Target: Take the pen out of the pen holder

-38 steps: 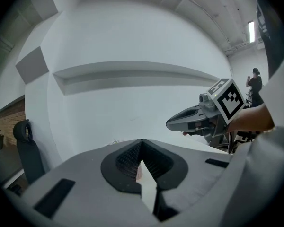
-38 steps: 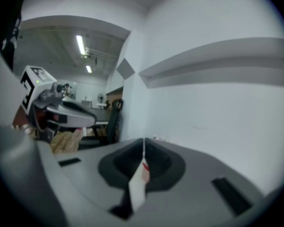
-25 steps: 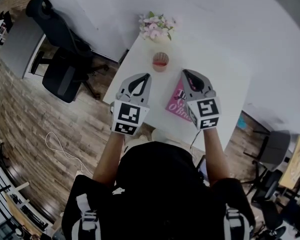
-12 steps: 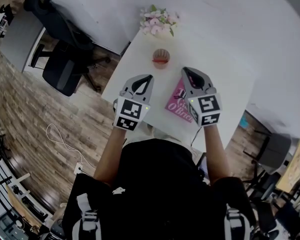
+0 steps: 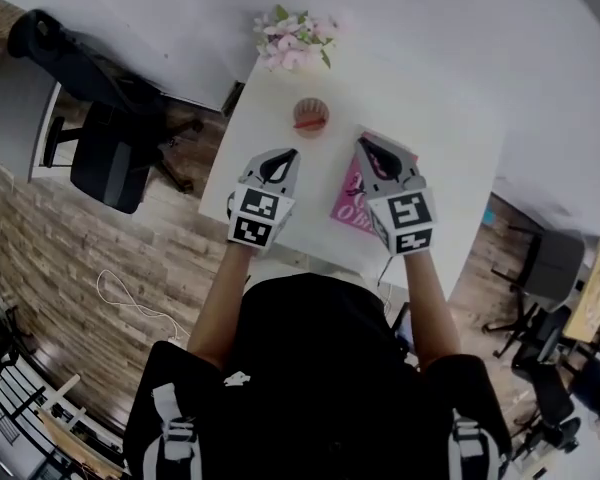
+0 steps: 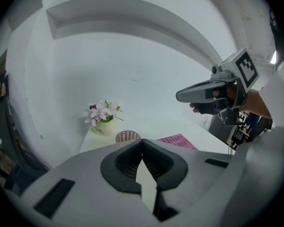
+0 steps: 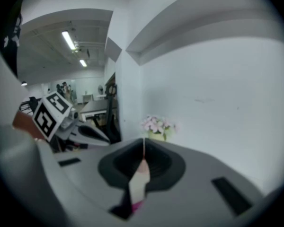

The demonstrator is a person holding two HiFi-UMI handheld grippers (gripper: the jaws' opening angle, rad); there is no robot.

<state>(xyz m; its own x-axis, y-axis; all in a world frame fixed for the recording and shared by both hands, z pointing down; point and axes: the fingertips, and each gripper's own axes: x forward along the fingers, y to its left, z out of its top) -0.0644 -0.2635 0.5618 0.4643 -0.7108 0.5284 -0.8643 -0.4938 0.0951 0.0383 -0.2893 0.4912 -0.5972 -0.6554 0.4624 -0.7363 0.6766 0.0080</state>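
A pinkish mesh pen holder (image 5: 310, 116) stands on the white table (image 5: 435, 173), with something red showing inside it; I cannot make out a pen's shape. In the left gripper view the pen holder (image 6: 128, 136) sits just past my jaw tips. My left gripper (image 5: 292, 154) hovers a little short of it and to its left, shut and empty (image 6: 142, 140). Over a pink book (image 5: 350, 200) my right gripper (image 5: 362, 144) hangs, right of the holder, its jaws meeting at the tip (image 7: 143, 142) with nothing between them.
A pot of pink flowers (image 5: 292, 43) stands at the table's far edge by the white wall. The pink book (image 6: 178, 141) lies right of the holder. A black office chair (image 5: 105, 133) stands on the wood floor to the left, another chair (image 5: 545, 273) to the right.
Both hands have sunk toward the table, the left more than the right. The holder and flowers sit higher in the head view. Both grippers stay shut.
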